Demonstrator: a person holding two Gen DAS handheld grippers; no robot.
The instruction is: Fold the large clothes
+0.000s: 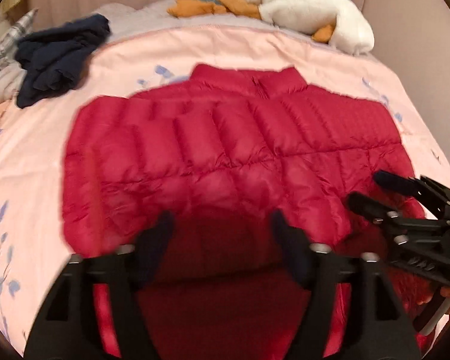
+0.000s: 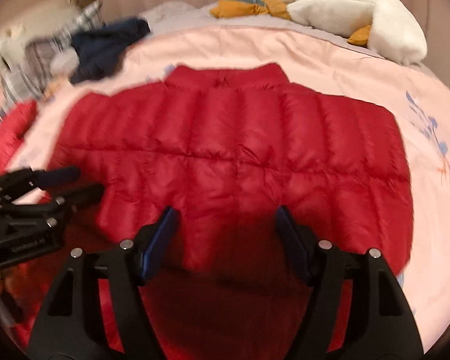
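Note:
A red puffer jacket point(image 1: 225, 144) lies spread flat on the pink bed cover point(image 1: 30, 165), collar at the far side and sleeves folded in across the body. My left gripper point(image 1: 222, 222) hovers open over the jacket's near hem, and its pads press on nothing. My right gripper point(image 2: 227, 213) stands open over the same near edge of the jacket point(image 2: 231, 150), a little further right. Each gripper shows in the other's view: the right gripper point(image 1: 364, 187) at the right side, the left gripper point(image 2: 88, 181) at the left side. The hem under the fingers is in shadow.
A dark navy garment point(image 1: 60, 57) is heaped at the far left beside plaid cloth point(image 1: 18, 33). A white plush cushion point(image 1: 309, 12) with orange pieces point(image 1: 195, 7) lies at the head of the bed. Another red garment point(image 2: 6, 138) lies at the left edge.

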